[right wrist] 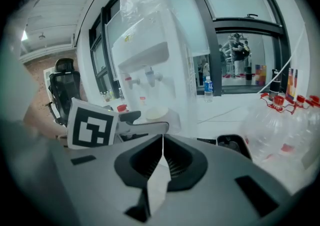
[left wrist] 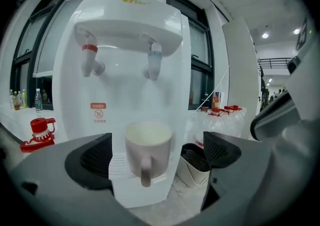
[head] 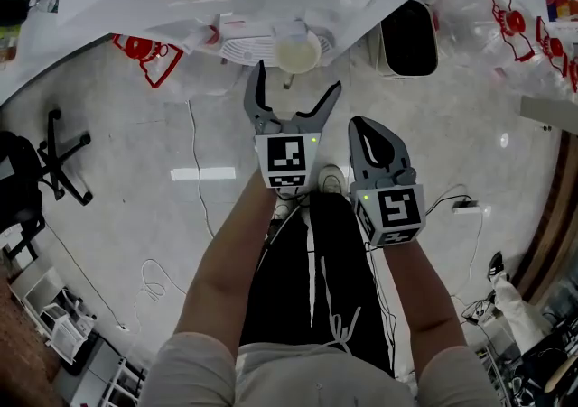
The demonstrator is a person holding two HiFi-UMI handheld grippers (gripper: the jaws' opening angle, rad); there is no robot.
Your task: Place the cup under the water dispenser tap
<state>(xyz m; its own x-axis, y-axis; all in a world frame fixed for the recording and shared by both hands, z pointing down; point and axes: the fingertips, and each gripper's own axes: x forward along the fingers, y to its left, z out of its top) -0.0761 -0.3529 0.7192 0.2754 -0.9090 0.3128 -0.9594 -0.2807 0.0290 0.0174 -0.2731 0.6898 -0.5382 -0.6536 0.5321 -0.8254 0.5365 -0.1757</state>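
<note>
Cup (left wrist: pixel 148 150), one only, pale and empty, stands on the drip ledge of the single white water dispenser (left wrist: pixel 75 69) with its handle turned toward the left gripper view. The dispenser carries two taps: a red tap (left wrist: pixel 89 59) on the left and a blue-grey tap (left wrist: pixel 153 64) on the right, and the cup sits roughly below the blue-grey one.

Two claws are in view, each with one marker cube. The left claw (left wrist: pixel 157 152) is spread wide, its two dark pads (left wrist: pixel 97 157) standing off on either side of the cup without touching it. In the head view its tips lie just short of the cup (head: pixel 298 53), so it holds nothing. The right claw (right wrist: pixel 161 145) has its jaws pressed together with nothing between them, and it hangs beside the left claw, a little farther back from the dispenser.

One open bin (left wrist: pixel 195 162) sits on the floor just right of the dispenser, and one office chair (head: pixel 54 157) stands well off to the left.
</note>
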